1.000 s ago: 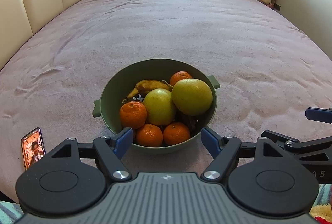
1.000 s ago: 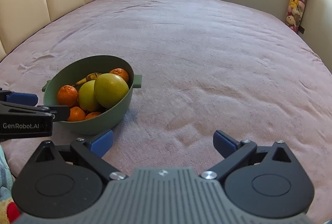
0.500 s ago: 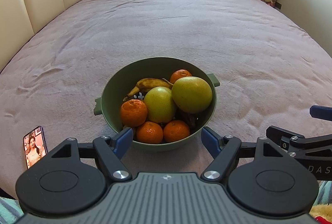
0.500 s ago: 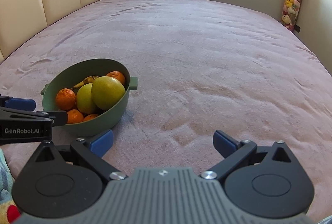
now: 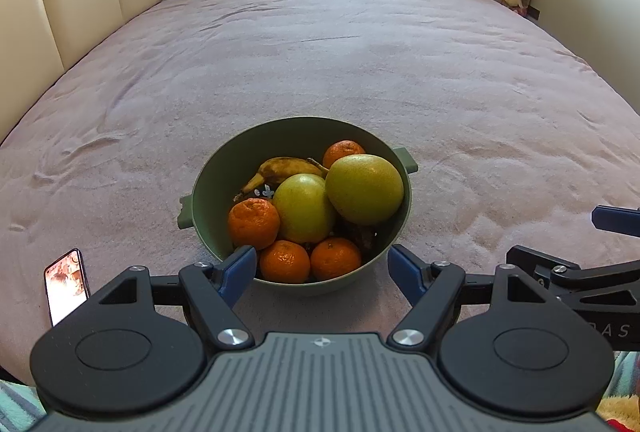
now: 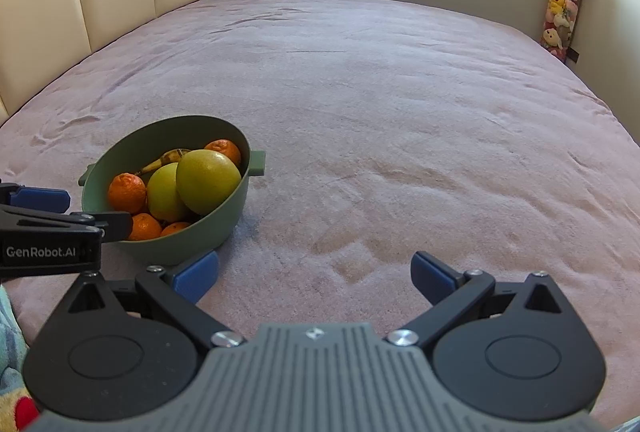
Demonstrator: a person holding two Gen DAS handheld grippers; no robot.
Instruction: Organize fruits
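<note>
Fruits in green bowl

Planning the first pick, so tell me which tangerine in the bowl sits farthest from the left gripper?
The tangerine at the bowl's far rim, behind the banana.

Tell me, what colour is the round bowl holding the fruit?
Green round bowl, seen best from the left wrist.

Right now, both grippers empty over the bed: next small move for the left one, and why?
Probably ease the left gripper forward and down onto the front tangerine. Its jaws are open and aimed straight at the green bowl, where all the fruit sits piled. The right gripper is open too, facing bare bedspread beside the bowl, a likely spot to set fruit.
</note>
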